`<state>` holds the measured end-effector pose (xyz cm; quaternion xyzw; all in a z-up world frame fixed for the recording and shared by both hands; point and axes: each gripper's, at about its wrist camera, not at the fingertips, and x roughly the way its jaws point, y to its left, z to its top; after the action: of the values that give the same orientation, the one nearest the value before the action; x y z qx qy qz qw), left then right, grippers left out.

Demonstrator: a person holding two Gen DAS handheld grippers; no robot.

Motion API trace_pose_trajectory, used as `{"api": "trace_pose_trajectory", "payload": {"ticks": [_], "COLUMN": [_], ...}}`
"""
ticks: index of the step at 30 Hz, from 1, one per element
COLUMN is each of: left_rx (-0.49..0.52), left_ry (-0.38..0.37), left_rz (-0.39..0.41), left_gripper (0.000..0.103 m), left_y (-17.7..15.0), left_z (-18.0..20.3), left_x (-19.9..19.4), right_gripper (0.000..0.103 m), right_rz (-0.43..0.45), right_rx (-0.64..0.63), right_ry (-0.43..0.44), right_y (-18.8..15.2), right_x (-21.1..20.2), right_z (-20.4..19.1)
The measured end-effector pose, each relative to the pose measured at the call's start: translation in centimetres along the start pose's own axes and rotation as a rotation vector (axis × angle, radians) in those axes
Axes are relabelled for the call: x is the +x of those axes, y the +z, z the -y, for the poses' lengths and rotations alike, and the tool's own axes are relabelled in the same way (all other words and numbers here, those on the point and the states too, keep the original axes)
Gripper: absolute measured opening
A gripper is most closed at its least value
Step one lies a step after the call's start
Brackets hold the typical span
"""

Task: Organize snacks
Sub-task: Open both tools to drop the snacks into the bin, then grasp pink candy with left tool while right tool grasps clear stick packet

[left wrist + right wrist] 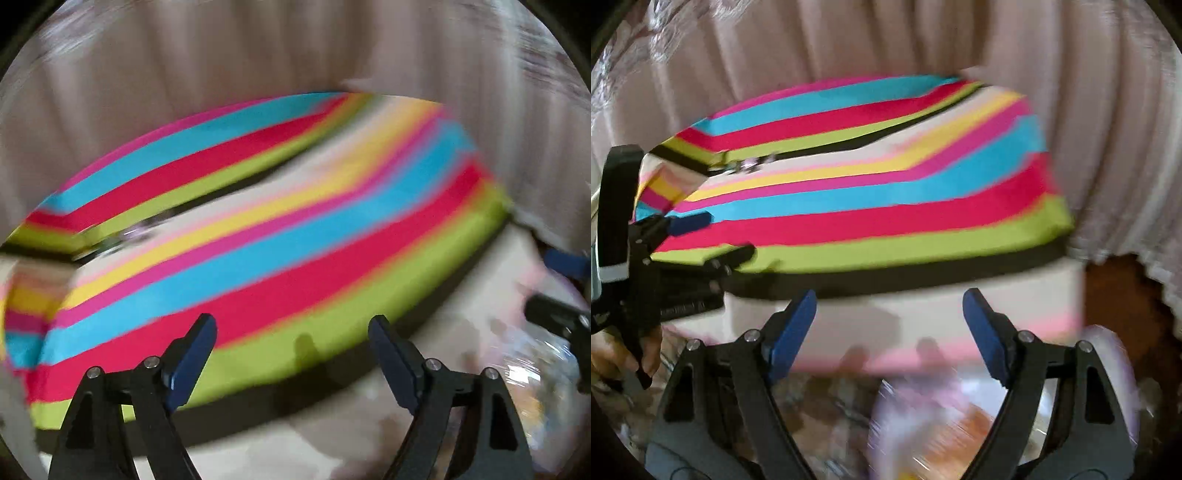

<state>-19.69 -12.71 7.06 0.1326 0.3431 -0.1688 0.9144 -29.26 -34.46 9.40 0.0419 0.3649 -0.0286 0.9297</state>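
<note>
I am seeing both views smeared by blur. My right gripper (888, 325) and left gripper (291, 341) are showing jaws apart, nothing between them. Below the right one, a packet (931, 421) is too blurred to identify. Just beyond, the striped bag (857, 192) is lying zipped, its left end cut off by the left gripper. Curtains (849, 40) are hanging behind.

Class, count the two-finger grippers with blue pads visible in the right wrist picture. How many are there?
2. The right gripper fills the bottom centre, jaws open and empty. The left gripper reaches in from the left edge over the rainbow-striped fabric bag. None seem hidden.
</note>
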Motion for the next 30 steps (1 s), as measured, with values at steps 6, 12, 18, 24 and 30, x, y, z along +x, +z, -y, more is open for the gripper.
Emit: {"api": "trace_pose_trajectory", "payload": {"ticks": [6,12,18,24,30], "left_rx": [-0.264,-0.465,-0.517,-0.578,-0.634], "left_ry": [0.156,0.169,0.109,0.027,0.008], "left_rz": [-0.064,-0.088,-0.101,-0.110,-0.110], "left_gripper": [0.085,0.085,0.085,0.085,0.085], "left_y": [-0.3,-0.4,0.8,3.3,7.4], "left_z": [-13.3,-21.4,-23.7,-24.3,-24.1], "left_x": [4.8,7.8,10.2,13.4,18.9], "right_gripper": [0.084,0.084,0.083,0.054,0.015], "right_rz": [-0.113,-0.132,-0.127,-0.206,-0.127], "right_rx": [-0.015,-0.071,-0.081,-0.171,-0.222], "right_ry": [0.178,0.235,0.234,0.153,0.203], "right_y": [7.2,15.5,23.1,25.5,23.3], "right_x": [12.9,23.5,32.4,39.1,34.5], "right_z": [-7.9,-14.9,-21.2,-25.0,-20.1]}}
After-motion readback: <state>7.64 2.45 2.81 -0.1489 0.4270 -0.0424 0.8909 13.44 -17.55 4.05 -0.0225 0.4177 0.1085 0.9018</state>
